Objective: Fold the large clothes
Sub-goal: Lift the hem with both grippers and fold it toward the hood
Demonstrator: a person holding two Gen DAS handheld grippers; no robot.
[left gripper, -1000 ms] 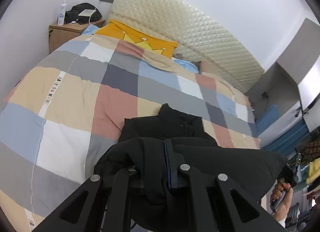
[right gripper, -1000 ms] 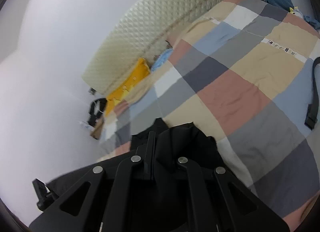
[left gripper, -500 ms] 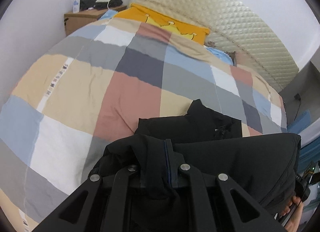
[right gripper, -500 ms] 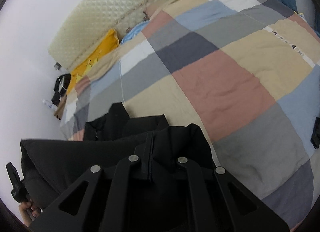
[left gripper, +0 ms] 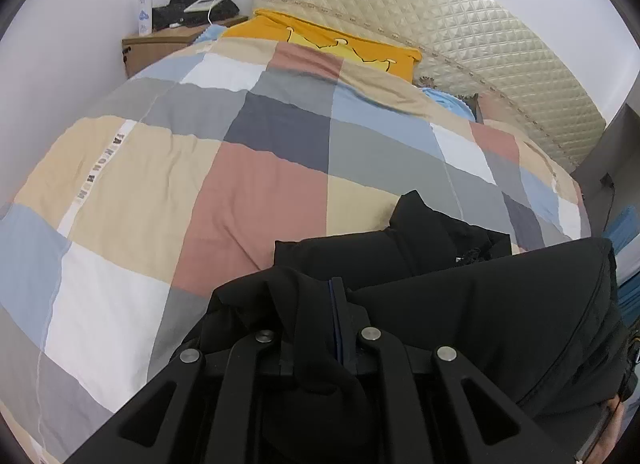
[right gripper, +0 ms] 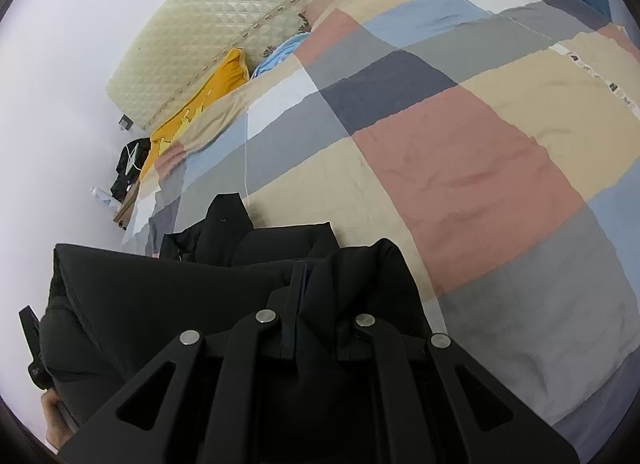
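A large black jacket (left gripper: 500, 304) hangs stretched between my two grippers above the checked bed cover (left gripper: 248, 191). My left gripper (left gripper: 336, 304) is shut on one edge of it, with cloth bunched over the jaws. My right gripper (right gripper: 298, 284) is shut on the other edge of the jacket (right gripper: 160, 288). The jacket's far part, with its collar (left gripper: 416, 207), lies on the bed ahead. The collar also shows in the right wrist view (right gripper: 226, 211). The fingertips are hidden under the cloth.
A yellow pillow (left gripper: 340, 43) and a blue one (left gripper: 444, 97) lie by the quilted headboard (left gripper: 460, 23). A wooden nightstand (left gripper: 160, 43) with a bottle and dark items stands in the far left corner. A dark cabinet (left gripper: 612, 151) is to the right of the bed.
Both grippers have tipped down and moved forward over the bed with the jacket, and the held span has dropped closer to the cover. The grip is unchanged.
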